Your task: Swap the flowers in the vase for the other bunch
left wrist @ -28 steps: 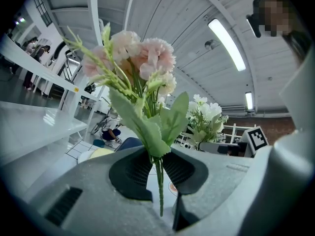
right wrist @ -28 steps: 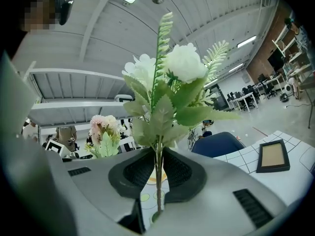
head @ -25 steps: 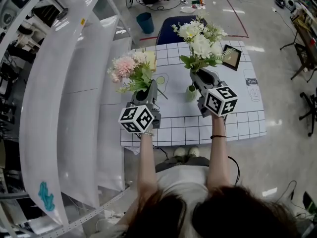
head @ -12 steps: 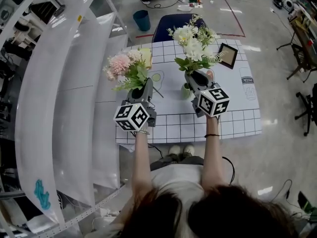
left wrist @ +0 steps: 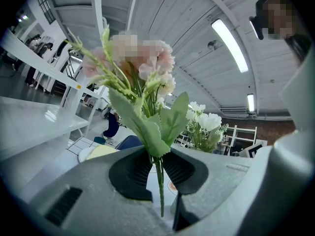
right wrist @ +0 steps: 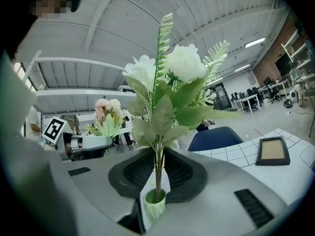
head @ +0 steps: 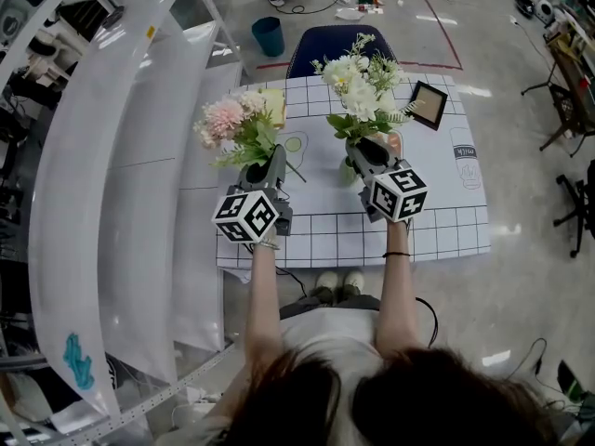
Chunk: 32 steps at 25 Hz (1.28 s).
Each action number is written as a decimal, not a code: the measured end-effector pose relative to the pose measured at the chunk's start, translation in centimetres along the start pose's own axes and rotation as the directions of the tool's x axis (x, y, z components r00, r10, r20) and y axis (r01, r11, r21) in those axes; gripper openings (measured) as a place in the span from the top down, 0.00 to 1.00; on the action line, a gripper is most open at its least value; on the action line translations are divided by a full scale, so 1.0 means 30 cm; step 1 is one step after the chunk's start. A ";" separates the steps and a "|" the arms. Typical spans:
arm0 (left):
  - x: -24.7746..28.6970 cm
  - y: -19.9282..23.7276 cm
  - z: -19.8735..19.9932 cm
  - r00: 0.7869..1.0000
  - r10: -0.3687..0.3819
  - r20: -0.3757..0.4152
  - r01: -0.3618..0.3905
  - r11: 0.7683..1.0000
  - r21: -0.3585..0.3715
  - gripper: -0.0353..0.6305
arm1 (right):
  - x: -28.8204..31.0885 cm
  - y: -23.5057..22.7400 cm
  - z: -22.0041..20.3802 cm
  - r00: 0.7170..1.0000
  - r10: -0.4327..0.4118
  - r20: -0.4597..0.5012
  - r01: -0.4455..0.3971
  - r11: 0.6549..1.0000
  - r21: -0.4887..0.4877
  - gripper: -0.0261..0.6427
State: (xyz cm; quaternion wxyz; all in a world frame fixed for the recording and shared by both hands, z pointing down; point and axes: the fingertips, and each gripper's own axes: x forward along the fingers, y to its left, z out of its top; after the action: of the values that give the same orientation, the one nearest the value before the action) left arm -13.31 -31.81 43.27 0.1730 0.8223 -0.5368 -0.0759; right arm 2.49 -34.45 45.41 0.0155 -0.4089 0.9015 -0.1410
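My left gripper point(head: 261, 167) is shut on the stems of a pink bunch point(head: 228, 119), held upright above the table's left part. In the left gripper view the thin green stems point(left wrist: 159, 181) are pinched between the dark pads. My right gripper point(head: 364, 149) is shut on a white bunch point(head: 358, 77), also upright. In the right gripper view its stem point(right wrist: 157, 173) runs down between the pads into the mouth of a small pale green vase point(right wrist: 155, 205). From the head view, the vase point(head: 346, 171) is mostly hidden beside the right gripper.
The table wears a white cloth with a grid point(head: 437, 216). On it lie a dark picture frame point(head: 429, 105) at the back right and a yellow pad point(head: 274, 106) behind the pink bunch. A blue chair point(head: 321, 49) stands beyond; white curved shelves point(head: 139, 156) run along the left.
My right gripper has sunk a little with the white bunch, bringing its stem down to the vase. The left gripper holds the pink bunch where it was.
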 end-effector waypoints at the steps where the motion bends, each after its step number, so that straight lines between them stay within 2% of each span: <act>1: -0.001 0.001 0.000 1.000 0.002 0.002 -0.002 1.000 -0.003 0.85 | 0.001 0.001 -0.006 1.000 0.004 -0.005 -0.004 1.000 -0.002 0.89; 13: -0.022 0.001 -0.018 1.000 0.020 0.002 -0.020 1.000 -0.015 0.85 | -0.009 0.010 -0.039 0.999 0.019 -0.025 -0.020 1.000 -0.020 0.89; 32: -0.040 -0.013 -0.041 1.000 0.013 -0.007 -0.013 0.999 -0.034 0.85 | -0.021 0.030 -0.120 0.991 -0.005 -0.133 -0.007 0.996 -0.088 0.89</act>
State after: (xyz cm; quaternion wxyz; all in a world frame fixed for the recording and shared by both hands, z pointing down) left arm -13.10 -30.33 44.19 0.1892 0.8160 -0.5402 -0.0810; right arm 1.74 -32.55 48.56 -0.0625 -0.3986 0.9060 -0.1279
